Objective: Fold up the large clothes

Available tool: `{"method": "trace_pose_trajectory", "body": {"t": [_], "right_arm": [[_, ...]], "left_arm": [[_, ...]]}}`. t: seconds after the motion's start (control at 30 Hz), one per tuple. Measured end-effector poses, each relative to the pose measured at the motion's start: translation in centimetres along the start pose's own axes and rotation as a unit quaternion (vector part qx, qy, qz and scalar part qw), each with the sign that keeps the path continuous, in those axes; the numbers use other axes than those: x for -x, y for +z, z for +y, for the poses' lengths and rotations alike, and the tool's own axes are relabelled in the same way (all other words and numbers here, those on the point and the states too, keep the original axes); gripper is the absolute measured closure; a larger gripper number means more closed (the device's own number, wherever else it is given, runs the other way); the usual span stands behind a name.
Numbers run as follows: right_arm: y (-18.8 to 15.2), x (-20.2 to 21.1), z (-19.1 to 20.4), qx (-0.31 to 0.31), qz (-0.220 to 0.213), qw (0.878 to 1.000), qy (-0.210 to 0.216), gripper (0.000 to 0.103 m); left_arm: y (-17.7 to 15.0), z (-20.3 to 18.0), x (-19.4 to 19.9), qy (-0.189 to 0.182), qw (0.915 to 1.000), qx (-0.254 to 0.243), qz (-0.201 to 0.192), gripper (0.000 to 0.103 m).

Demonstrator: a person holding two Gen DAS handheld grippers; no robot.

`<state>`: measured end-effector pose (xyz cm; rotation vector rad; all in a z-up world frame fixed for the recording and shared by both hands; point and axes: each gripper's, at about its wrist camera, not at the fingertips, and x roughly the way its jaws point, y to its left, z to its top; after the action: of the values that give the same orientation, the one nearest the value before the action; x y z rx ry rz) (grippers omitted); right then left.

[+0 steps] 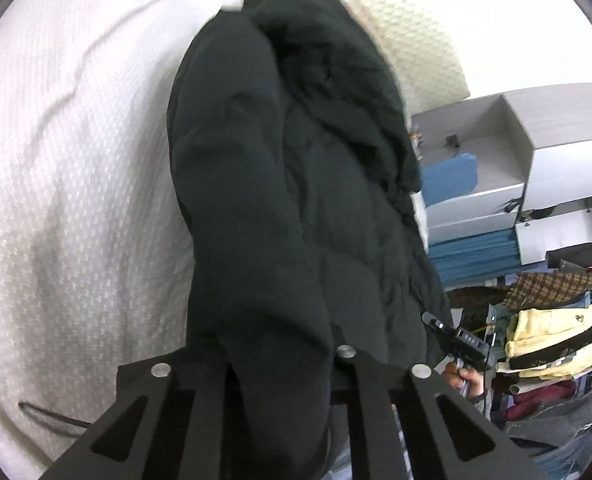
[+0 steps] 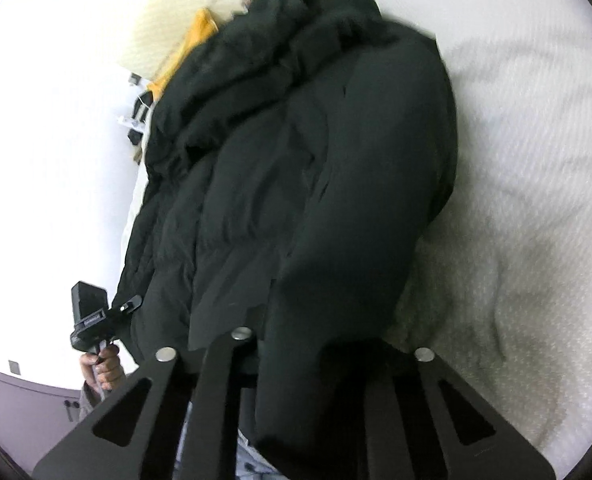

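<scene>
A large black puffy jacket (image 1: pixel 287 160) with a hood lies lengthwise on a white bed cover (image 1: pixel 55 160), its near end lifted toward both cameras. My left gripper (image 1: pixel 279 364) is shut on a thick fold of the near end, and the fabric hides the fingertips. My right gripper (image 2: pixel 308 352) is likewise shut on the black jacket (image 2: pixel 296 160) at its near end. Each wrist view shows the other gripper at the jacket's edge: the right gripper (image 1: pixel 456 340) in a hand (image 1: pixel 468 384), and the left gripper (image 2: pixel 91 320) in a hand (image 2: pixel 103 368).
A cream pillow (image 1: pixel 416 40) lies past the hood, with an orange item (image 2: pixel 195 40) beside it. A thin dark hanger (image 1: pixel 47 416) rests on the bed cover (image 2: pixel 536 160). Beside the bed stand grey shelf boxes (image 1: pixel 516 152) and a rack of folded clothes (image 1: pixel 552 340).
</scene>
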<state>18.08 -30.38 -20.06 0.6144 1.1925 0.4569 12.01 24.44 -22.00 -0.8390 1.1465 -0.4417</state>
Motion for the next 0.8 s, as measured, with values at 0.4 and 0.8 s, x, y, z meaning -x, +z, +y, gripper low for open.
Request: {"method": "trace_pose_trajectory", "body": {"t": [0.4,0.8], "right_arm": [[-1.7,7.4,1.0,0.015,-0.098,0.987,0.125,0.096],[-7.2,17.1,3.5,0.071,-0.151,0.965,0.204,0.096]], "left_arm": [[-1.6,-2.5,9.6,-0.062,0.9946,0.001,-0.084,0.098],[-5.7,-10.9,21.4,-0.055,0.9876,-0.091,-0.115,0.099]]}}
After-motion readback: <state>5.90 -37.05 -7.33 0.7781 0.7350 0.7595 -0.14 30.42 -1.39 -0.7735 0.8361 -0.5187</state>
